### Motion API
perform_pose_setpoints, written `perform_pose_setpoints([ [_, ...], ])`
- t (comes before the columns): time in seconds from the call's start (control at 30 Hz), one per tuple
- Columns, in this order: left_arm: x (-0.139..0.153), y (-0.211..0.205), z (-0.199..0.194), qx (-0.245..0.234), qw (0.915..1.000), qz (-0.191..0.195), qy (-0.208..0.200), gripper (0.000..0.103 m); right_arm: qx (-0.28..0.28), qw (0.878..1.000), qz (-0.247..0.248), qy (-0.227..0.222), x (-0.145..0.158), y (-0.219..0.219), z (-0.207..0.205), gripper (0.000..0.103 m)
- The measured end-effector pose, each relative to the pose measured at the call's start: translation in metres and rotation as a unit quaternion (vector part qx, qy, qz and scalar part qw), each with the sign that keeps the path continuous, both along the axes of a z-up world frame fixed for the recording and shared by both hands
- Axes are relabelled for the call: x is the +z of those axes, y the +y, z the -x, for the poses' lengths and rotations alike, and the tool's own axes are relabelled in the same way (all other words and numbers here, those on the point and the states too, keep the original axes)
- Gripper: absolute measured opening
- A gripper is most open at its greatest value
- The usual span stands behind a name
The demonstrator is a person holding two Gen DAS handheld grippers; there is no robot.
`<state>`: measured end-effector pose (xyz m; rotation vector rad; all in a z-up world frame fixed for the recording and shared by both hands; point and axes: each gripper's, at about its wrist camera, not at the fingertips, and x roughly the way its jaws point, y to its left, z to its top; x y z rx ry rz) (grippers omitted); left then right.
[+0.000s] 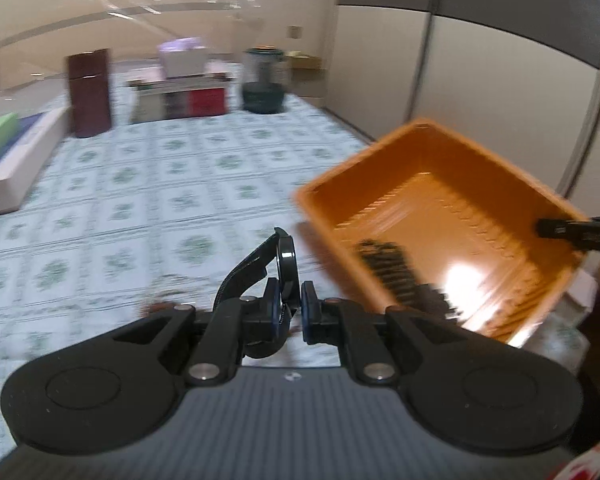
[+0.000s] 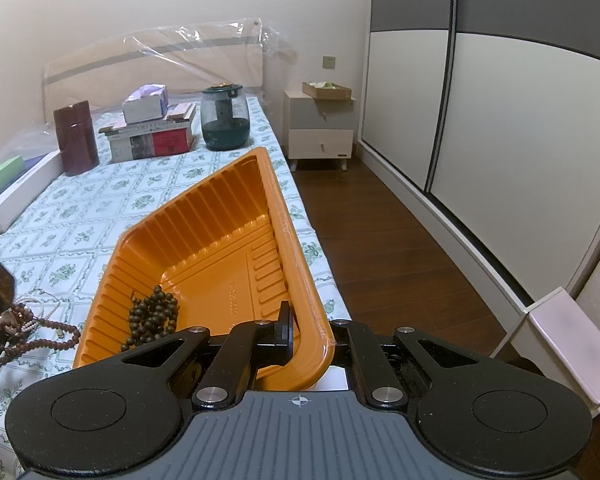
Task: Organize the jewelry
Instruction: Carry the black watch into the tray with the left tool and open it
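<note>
Nearest in the left wrist view, the left gripper (image 1: 289,312) has its jaws clamped on a black watch (image 1: 286,264), whose round case stands edge-on between the pads while the strap loops away to the left. In the right wrist view, the right gripper (image 2: 312,336) has its jaws closed on the near right corner of the orange tray (image 2: 220,232), one pad inside the rim and one outside. A dark bead bracelet (image 2: 152,316) lies in the tray's near left part. Left of the tray, on the bed (image 2: 80,208), lies a heap of brown bead strings (image 2: 20,336). Farther off stand a maroon canister (image 2: 76,138), stacked boxes (image 2: 152,136) and a green jar (image 2: 225,118).
</note>
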<state>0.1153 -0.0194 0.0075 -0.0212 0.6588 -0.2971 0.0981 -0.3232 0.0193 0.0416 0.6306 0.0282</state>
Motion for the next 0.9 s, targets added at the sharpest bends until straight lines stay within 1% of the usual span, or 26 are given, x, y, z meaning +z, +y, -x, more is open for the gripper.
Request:
perform_pose_setpoints([
  [0.17,0.003,-0.038,0.0,-0.051,0.9985,0.02,0.0,0.009,0.001,1.0,-0.001,0.0,0.0,0.0,0.001,0.007],
  [0.37,0.003,-0.068,-0.001,-0.101,0.9943,0.035,0.004,0.009,0.0,1.0,-0.003,-0.001,-0.001,0.001,0.002,0.007],
  [0.5,0.001,-0.081,-0.003,-0.123,0.9913,0.046,0.01,0.009,0.0,1.0,-0.004,-0.001,-0.001,0.001,0.002,0.007],
  [0.73,-0.009,-0.1,-0.002,-0.156,0.9867,0.04,0.019,0.009,-0.001,1.0,-0.005,0.0,-0.001,0.0,0.002,0.007],
  [0.9,-0.016,-0.108,-0.001,-0.167,0.9848,0.038,0.026,0.01,-0.002,1.0,-0.006,0.001,-0.002,0.0,0.001,0.007],
])
